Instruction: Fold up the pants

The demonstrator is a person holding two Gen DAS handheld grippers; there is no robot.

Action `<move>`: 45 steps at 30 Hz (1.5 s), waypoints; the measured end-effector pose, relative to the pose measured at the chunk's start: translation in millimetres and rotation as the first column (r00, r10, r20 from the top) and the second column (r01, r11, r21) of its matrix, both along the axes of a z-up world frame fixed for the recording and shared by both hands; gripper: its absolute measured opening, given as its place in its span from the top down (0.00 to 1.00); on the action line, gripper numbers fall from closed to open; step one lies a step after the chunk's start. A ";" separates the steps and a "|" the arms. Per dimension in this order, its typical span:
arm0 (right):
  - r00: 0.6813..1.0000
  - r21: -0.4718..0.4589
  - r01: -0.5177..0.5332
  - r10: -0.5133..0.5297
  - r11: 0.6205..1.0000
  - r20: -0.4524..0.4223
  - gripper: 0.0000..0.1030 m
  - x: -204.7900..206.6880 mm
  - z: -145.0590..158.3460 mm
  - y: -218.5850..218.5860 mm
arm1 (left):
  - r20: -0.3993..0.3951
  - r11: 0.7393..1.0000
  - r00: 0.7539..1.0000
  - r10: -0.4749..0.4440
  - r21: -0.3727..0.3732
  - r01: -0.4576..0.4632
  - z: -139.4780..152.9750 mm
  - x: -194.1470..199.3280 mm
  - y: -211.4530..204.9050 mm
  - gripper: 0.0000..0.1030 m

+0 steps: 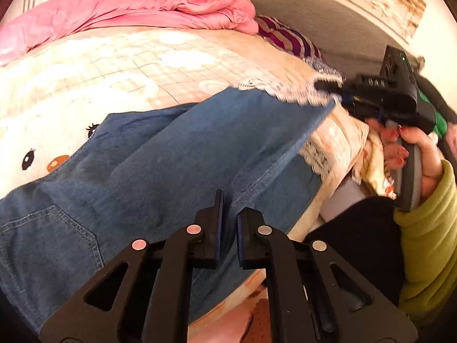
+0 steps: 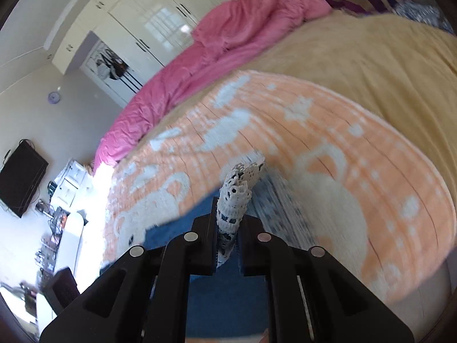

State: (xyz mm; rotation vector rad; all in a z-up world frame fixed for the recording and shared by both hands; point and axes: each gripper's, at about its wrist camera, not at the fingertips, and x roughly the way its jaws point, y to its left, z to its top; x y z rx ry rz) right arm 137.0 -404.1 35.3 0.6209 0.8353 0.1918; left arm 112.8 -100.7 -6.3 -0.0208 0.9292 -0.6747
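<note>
Blue denim pants with a white lace hem lie spread across the bed. My left gripper is shut on a fold of the denim at the near bed edge. My right gripper is shut on the lace hem, with blue denim hanging below it. In the left wrist view the right gripper shows at the right, held by a hand, gripping the far hem end and lifting it off the bed.
The bed has a peach and white cartoon blanket. A pink duvet is bunched at the far side beside a striped pillow. White wardrobes and a black TV stand beyond the bed.
</note>
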 end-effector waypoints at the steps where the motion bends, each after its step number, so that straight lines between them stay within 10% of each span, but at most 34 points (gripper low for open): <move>1: 0.999 -0.009 -0.001 0.001 1.000 -0.039 0.89 -5.1 -7.4 -1.4 | -0.012 1.000 1.000 -0.010 0.013 0.010 -2.8 -0.3 -2.0 0.98; 5: 0.992 -0.015 -0.009 0.007 1.000 -0.129 0.86 -12.8 -26.4 -5.2 | -0.071 0.998 0.996 -0.049 0.043 0.053 -13.9 -0.2 -9.9 0.98; 9: 0.988 -0.029 -0.019 0.014 0.999 -0.157 0.58 -16.5 -28.4 -7.3 | -0.073 0.993 0.995 -0.073 0.084 0.079 -20.4 -4.1 -14.5 0.98; 12: 0.987 -0.039 -0.035 0.029 0.999 -0.161 0.58 -19.5 -28.6 -6.3 | -0.076 0.994 0.995 -0.071 0.083 0.077 -20.9 -4.1 -14.3 0.97; 17: 0.979 -0.073 -0.072 0.056 0.995 -0.195 0.87 -21.7 -32.3 -8.8 | -0.070 0.992 0.994 -0.086 0.092 0.092 -19.1 -9.3 -17.2 0.97; 26: 0.943 -0.172 -0.152 0.091 0.973 -0.320 0.87 -22.8 -46.8 -9.8 | -0.106 0.971 0.984 -0.144 0.178 0.161 -32.7 -14.9 -27.2 0.97; 34: 0.979 -0.304 -0.106 0.046 0.947 -0.198 0.59 -48.5 -19.9 -8.6 | -0.106 0.963 0.976 -0.189 0.176 0.205 -36.5 -22.4 -31.0 0.92; 38: 0.958 -0.541 -0.282 0.260 0.792 -0.119 0.54 -62.4 -3.2 40.4 | -0.101 0.953 0.966 -0.238 0.166 0.252 -30.0 -35.4 -36.8 0.75; 42: 0.856 -0.705 -0.446 0.493 0.551 -0.156 0.54 -79.3 -7.6 96.5 | -0.049 0.958 0.972 -0.230 0.164 0.235 -14.4 -46.6 -26.2 0.74; 45: 0.790 -0.724 -0.527 0.570 0.445 -0.225 0.54 -80.9 -18.8 121.2 | -0.042 0.974 0.984 -0.175 0.140 0.179 -10.1 -47.5 -5.4 0.71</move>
